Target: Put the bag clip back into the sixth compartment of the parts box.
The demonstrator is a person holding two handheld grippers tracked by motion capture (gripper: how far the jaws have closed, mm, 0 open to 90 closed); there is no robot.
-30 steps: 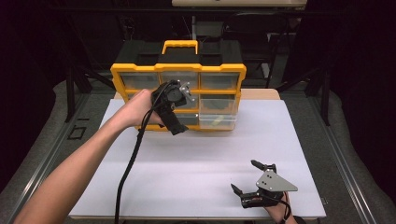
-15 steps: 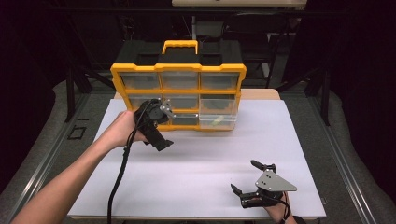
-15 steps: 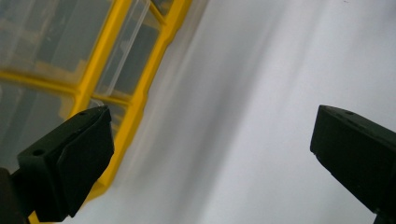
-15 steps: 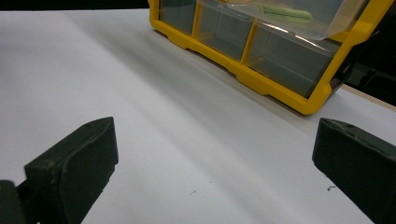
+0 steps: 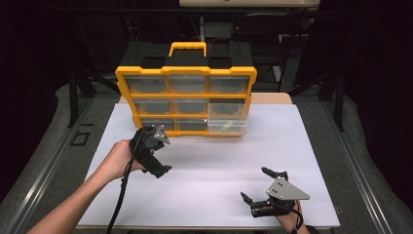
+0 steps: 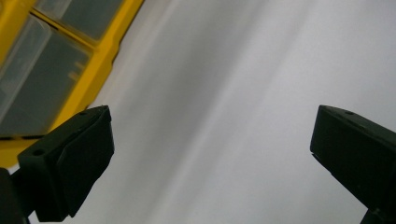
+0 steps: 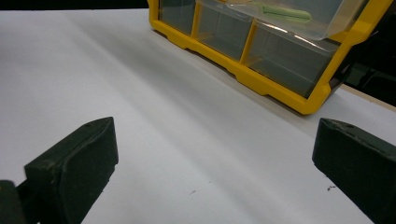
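Organiser box, yellow with a grid of clear drawers, upright at the far edge of the white table, handle on top, long axis running left to right across the table. Lower right drawer pulled out toward the near side, with a pale green item lying inside. Left gripper just in front of the box's lower left corner, near but not touching, held in a hand whose forearm enters from the bottom left. Jaws spread wide with nothing between them; in the left gripper view, bare table ahead and the yellow frame off to one side. Right gripper low at the near right of the table, well apart from the box, jaws likewise wide and empty; in the right gripper view, box front ahead and to the right, open drawer at the top edge. Open drawer farther right than the left gripper and straight beyond the right gripper. Judged by position: left gripper much nearer the box overall, right gripper better lined up with the drawer, though with a longer forward reach to cover.
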